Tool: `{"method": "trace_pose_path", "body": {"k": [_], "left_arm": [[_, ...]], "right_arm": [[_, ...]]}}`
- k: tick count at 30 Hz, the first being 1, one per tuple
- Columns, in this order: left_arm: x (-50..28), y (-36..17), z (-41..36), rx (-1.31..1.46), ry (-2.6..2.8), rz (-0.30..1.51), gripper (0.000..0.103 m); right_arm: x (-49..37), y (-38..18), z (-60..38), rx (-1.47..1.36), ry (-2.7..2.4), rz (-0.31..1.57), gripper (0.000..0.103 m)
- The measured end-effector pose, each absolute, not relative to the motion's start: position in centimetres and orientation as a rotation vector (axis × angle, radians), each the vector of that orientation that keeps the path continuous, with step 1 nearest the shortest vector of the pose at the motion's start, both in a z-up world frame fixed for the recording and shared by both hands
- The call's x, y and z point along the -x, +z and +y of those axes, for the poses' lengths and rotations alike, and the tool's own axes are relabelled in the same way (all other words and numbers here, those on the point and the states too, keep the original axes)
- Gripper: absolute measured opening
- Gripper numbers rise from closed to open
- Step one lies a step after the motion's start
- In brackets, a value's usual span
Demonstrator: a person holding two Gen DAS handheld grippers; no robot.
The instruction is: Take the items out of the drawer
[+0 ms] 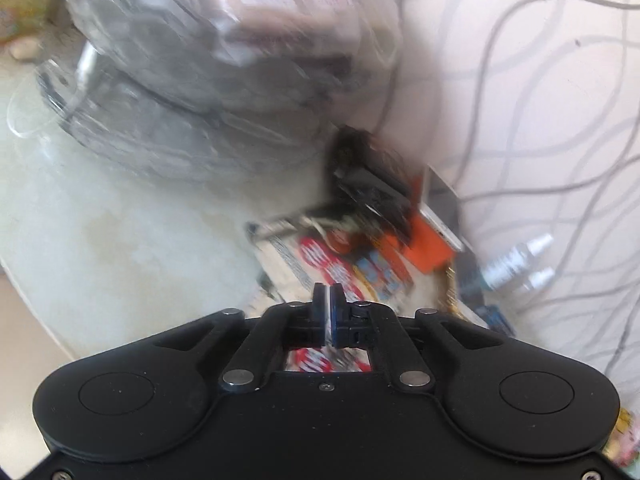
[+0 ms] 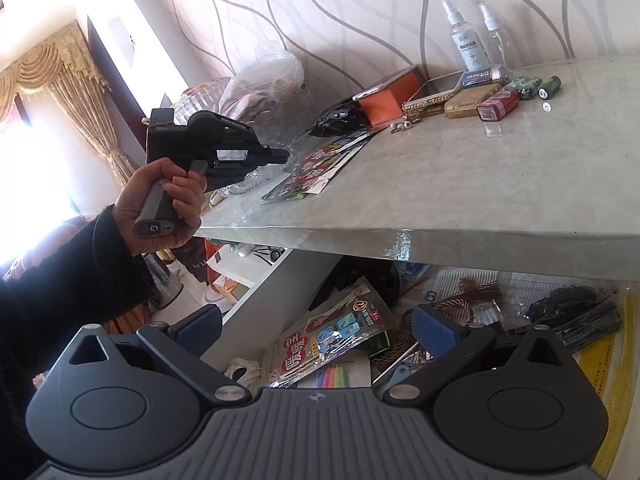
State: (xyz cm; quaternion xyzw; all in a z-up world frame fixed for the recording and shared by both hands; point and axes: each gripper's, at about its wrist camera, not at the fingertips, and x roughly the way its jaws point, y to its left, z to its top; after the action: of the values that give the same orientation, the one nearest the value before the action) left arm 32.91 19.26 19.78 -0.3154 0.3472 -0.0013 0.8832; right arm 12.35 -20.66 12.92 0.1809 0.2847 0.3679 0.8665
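My left gripper point(image 1: 329, 304) is matte black with silver pivot pins, round embossed discs and blue-edged pads, my right gripper point(image 2: 318, 330) adds a ribbed grey deck and blue textured pads, and a dark sleeve point(image 2: 60, 280) covers my left arm at the frame's left.

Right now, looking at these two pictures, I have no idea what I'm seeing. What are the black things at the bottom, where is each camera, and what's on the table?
Each black thing is a hand-held two-finger gripper with a camera behind its fingers. The blurred picture looks along the left gripper. Its fingers are almost together above printed packets, and I can't tell whether anything thin is pinched. The other picture looks along the right gripper, open and empty, over an open drawer of clutter under the table. It also shows a hand holding the left gripper. On the table are two spray bottles, batteries, a phone and an orange box.
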Motion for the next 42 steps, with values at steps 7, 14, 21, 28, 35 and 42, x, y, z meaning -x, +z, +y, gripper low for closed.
{"method": "trace_pose_path", "body": {"k": [7, 14, 21, 28, 35, 42], "left_arm": [[-34.0, 18.3, 21.1, 0.747, 0.078, 0.722, 0.039], [-35.0, 17.5, 21.4, 0.815, 0.068, 0.678, 0.044], [-35.0, 16.9, 21.1, 0.82, 0.069, 0.677, 0.013], [-33.3, 17.7, 21.2, 0.774, 0.054, 0.637, 0.001], [-30.3, 19.6, 20.6, 0.762, 0.0, 0.617, 0.0], [-32.0, 18.1, 22.2, 0.828, 0.078, 0.624, 0.021]], "right_arm": [[-12.3, 12.9, -20.6, -0.38, 0.772, 0.596, 0.103], [-12.4, 12.8, -20.6, -0.379, 0.766, 0.594, 0.103], [-12.2, 12.9, -20.6, -0.378, 0.764, 0.587, 0.103], [-12.1, 12.9, -20.7, -0.376, 0.76, 0.582, 0.103], [-12.2, 12.9, -20.7, -0.373, 0.757, 0.581, 0.103], [-12.3, 12.9, -20.6, -0.371, 0.759, 0.585, 0.103]]}}
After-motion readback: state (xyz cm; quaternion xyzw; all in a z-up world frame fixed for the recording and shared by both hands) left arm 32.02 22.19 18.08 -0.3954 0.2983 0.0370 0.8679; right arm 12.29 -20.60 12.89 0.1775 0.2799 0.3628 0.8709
